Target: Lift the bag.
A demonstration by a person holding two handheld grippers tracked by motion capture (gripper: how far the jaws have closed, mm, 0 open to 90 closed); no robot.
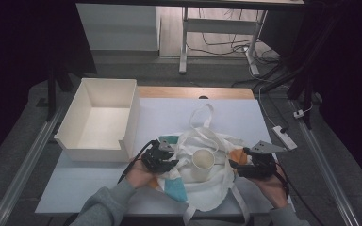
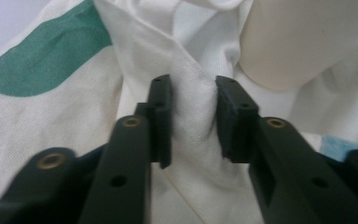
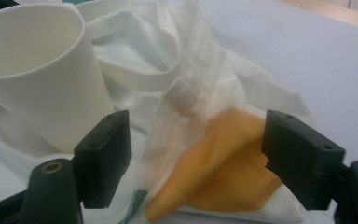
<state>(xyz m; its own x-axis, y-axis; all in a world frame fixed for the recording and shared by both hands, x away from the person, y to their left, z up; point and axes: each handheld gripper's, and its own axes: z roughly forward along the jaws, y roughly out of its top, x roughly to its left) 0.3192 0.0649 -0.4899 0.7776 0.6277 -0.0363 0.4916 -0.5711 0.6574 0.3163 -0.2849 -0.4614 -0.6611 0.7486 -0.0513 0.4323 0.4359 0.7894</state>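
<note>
Here the left claw (image 2: 193, 116) is clamped on a fold of the cloth bag (image 1: 207, 183) beside the paper cup (image 1: 202, 164), probably to hold its mouth wide, while the right claw (image 3: 196, 158) stands apart around the opposite edge.

Lab: bare desks (image 1: 226, 28), trailing cables (image 1: 226, 47)

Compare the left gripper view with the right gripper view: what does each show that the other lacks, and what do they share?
Left gripper view: the left gripper with a fold of the cloth bag pinched between its pads, and a green patch on the bag.

Right gripper view: the right gripper with jaws standing wide, an orange patch of the bag between them with neither pad touching it, a white strap, and the bare table surface.

Both: the white cloth bag and the white cup standing on it.
</note>
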